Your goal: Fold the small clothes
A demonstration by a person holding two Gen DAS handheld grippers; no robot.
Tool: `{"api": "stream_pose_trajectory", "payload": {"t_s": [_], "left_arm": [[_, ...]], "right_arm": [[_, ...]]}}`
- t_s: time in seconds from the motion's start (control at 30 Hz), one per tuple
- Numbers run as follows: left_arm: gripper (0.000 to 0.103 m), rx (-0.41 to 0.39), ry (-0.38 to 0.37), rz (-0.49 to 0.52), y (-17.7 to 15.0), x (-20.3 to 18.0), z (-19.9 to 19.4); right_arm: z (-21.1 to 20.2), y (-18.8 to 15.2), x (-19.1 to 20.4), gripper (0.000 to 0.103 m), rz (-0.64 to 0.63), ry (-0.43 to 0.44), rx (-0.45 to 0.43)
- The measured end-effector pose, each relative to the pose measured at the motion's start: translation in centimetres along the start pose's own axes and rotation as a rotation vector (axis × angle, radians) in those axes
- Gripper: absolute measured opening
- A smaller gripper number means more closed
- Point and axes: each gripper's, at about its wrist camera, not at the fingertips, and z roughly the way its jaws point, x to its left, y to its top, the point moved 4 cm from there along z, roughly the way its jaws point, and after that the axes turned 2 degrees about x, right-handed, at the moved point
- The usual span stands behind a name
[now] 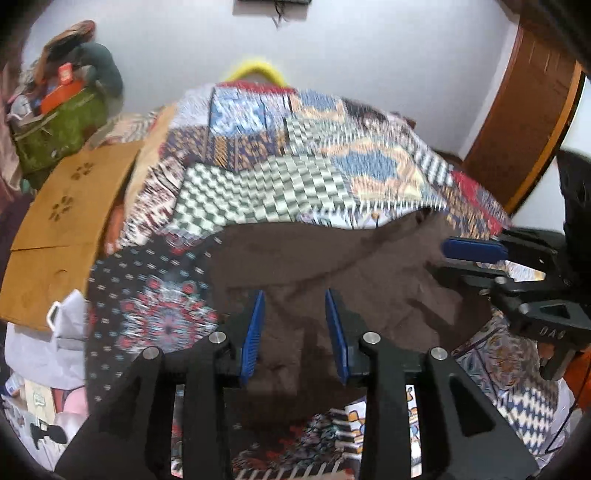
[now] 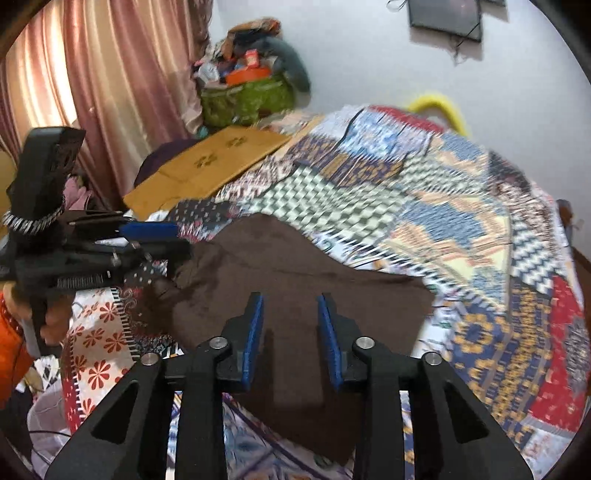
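Left wrist view: the left gripper (image 1: 294,334) is seen with its blue pads spread apart, nothing between them, held over the brown garment (image 1: 332,266). The garment is spread on the patchwork bedspread (image 1: 258,177), roughly centre of the bed, with its far edge bordered by the checkered green-and-white patch. The right gripper (image 1: 476,254) is seen at the right edge, side-on, at the garment's right border; one blue pad is visible above a black finger, but whether cloth is pinched there cannot be told. A flat cardboard sheet (image 1: 62,221) is lying at the left of the bed, a green bag (image 1: 55,133) stuffed with items behind it. A yellow curved object (image 1: 256,70) is seen past the far edge of the bed, against the white wall (image 1: 369,48). A wooden door (image 1: 524,110) is at the right. The background is motion-blurred.

Right wrist view: the right gripper (image 2: 290,338) is shown with its fingers parted and empty, above the brown garment (image 2: 303,273), which extends under and beyond the fingers. The left gripper (image 2: 155,240) is seen at the left, side-on, at the garment's left corner; its fingers look close together, but a grip on cloth cannot be confirmed. Pink curtains (image 2: 110,74) are hung at the left, with the cardboard sheet (image 2: 207,166) and green bag (image 2: 247,99) beyond the bedspread (image 2: 443,221). A dark framed panel (image 2: 447,18) is mounted on the wall.
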Motion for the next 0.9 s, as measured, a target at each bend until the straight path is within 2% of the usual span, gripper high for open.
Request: {"api": "stream_pose_trajectory", "payload": {"t_s": [0.1,0.17,0.27,0.4,0.47,0.57,0.67,0.9], "left_arm": [[0.033,0.053,0.029,-0.001,-0.5,0.0,2.6],[0.033,0.075,0.080,-0.013,-0.8,0.9,3.8],[0.033,0.081,0.095,-0.049,-1.1,2.5,4.4],[0.033,0.071,0.157,-0.073,-1.2,4.4,3.7],[0.033,0.063,0.149,-0.101,-1.2,5.1,3.0],[0.033,0.024,0.161,-0.111,-0.7,5.2,0.9],[0.033,-0.040,0.167,-0.092,0.1,4.1,-2.3],[0.033,-0.278,0.153,-0.013,1.8,-1.2,-13.0]], "right_arm": [[2.7,-0.1,-0.2,0.029,0.021,0.021,0.062],[3.6,-0.4,-0.9,0.029,0.034,0.006,0.076],[2.7,-0.7,-2.1,0.029,0.061,-0.013,0.055],[1.5,-1.5,-4.3,0.029,0.072,-0.102,0.053],[0.9,-1.7,-5.0,0.029,0.098,-0.110,0.048],[-0.8,-2.0,-5.3,0.029,0.128,-0.113,0.024],[-3.7,-1.5,-4.4,0.029,0.132,-0.107,-0.043],[-11.9,0.6,-0.3,0.029,0.091,-0.087,-0.266]]}}
